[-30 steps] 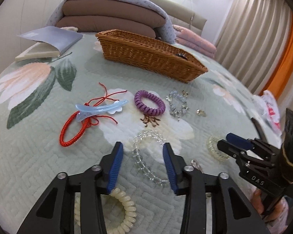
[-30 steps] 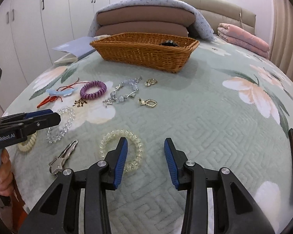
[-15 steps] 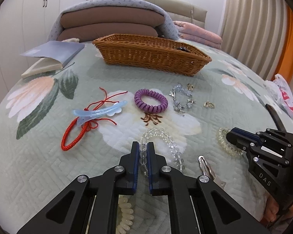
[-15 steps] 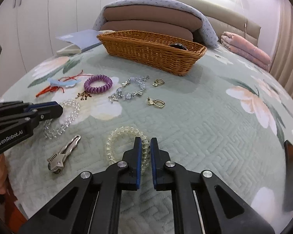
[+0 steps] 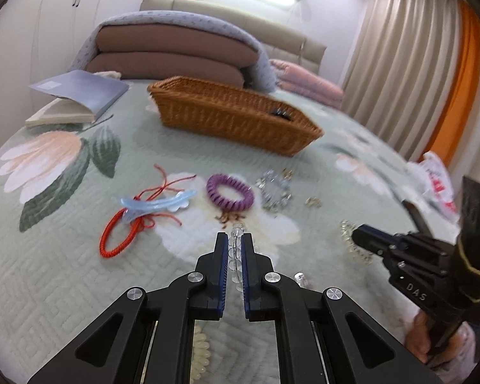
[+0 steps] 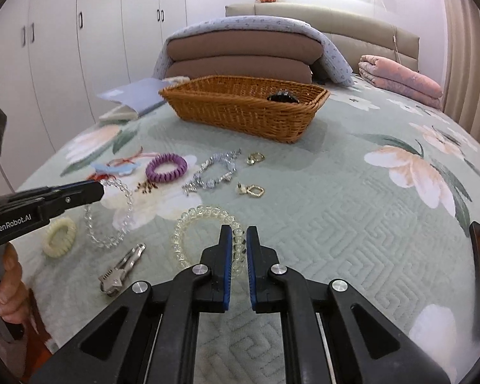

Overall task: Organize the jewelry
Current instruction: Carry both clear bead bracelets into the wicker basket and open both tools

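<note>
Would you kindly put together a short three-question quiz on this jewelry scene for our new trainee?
1. True or false: the left gripper has its jaws shut on the clear glass-bead bracelet.
2. Which item lies nearest the right gripper? A) purple spiral hair tie B) clear spiral hair tie C) red braided cord bracelet
3. Fill in: the only thing visible inside the brown wicker basket is a ____ item.

Key: 1 true; 2 B; 3 black
</note>
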Demonstrator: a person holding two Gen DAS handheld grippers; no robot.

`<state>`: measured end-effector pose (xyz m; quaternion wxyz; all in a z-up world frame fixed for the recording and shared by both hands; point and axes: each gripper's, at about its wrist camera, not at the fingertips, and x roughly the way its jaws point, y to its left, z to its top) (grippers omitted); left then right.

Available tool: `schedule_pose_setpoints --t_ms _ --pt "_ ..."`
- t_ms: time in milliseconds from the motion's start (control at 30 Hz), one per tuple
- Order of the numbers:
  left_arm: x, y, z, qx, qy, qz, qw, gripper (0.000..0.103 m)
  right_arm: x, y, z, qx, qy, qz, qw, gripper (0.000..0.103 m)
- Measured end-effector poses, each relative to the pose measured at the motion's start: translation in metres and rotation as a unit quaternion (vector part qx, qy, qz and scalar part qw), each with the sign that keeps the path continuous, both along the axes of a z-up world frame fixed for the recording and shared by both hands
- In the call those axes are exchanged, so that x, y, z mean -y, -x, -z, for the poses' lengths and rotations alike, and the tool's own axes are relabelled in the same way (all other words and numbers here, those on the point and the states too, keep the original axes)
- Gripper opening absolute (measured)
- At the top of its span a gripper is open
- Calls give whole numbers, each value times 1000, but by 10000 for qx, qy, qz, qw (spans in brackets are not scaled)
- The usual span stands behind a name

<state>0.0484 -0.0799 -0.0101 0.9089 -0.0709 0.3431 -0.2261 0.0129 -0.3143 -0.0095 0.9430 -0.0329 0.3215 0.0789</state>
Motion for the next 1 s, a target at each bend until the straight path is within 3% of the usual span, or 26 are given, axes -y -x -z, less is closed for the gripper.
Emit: schedule_pose_setpoints --t_ms 200,467,633,867,1000 --pt "-9 -1 -9 66 500 126 9986 8 1 1 -2 35 -50 28 10000 10" --pt "-11 -3 -35 342 599 275 9972 8 5 0 -10 155 -102 125 9998 10" --pt "-6 -17 -62 585 533 451 9958 8 14 -14 -34 248 -286 247 9990 10" --pt "12 -56 -107 1049 404 670 9914 8 23 -67 -82 581 -251 369 9973 10" --pt "24 -98 -129 1156 498 741 9893 8 22 -116 -102 704 -225 415 9964 10"
